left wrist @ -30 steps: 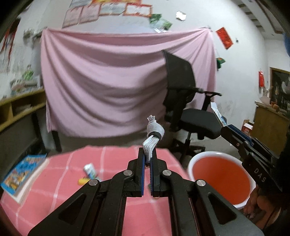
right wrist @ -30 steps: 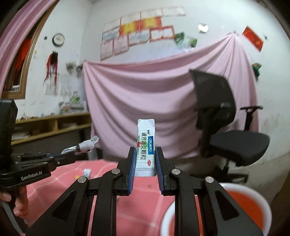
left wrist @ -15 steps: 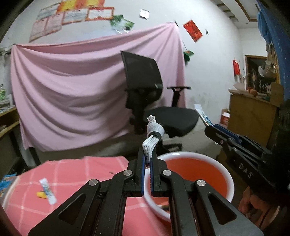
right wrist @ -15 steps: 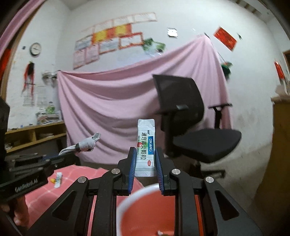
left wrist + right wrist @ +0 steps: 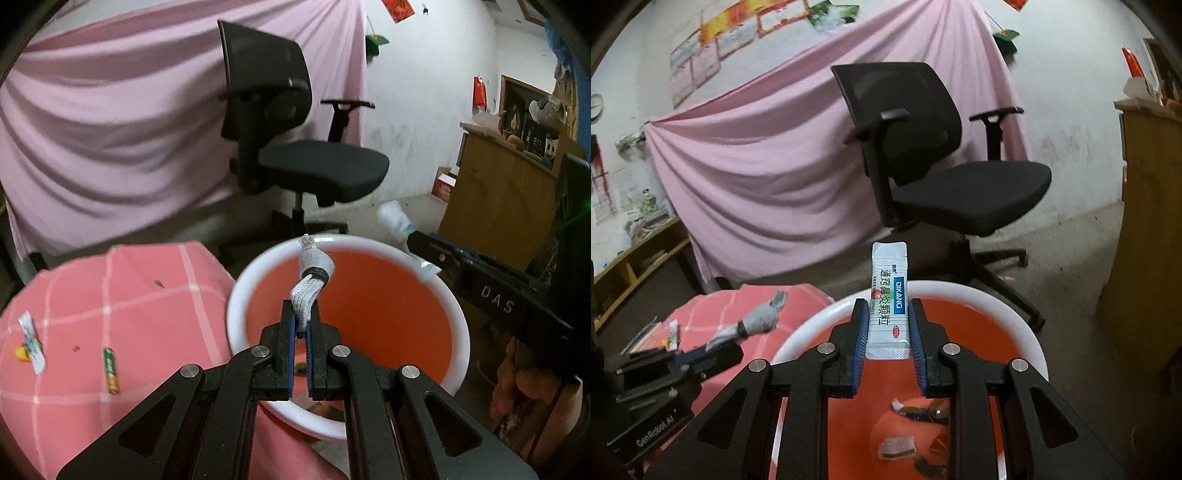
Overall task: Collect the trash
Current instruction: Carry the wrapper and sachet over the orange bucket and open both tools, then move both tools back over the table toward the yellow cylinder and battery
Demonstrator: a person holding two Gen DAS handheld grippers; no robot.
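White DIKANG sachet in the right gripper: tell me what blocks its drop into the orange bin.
Nothing visible does. The white DIKANG sachet is pinched upright in the right gripper directly over the open, white-rimmed orange bin, which holds only scraps.

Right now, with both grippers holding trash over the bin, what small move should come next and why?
Probably open the right gripper: its sachet stands above the red bin, where other scraps already lie. The left gripper also hangs over the bin with its white mesh scrap, so it could release after.
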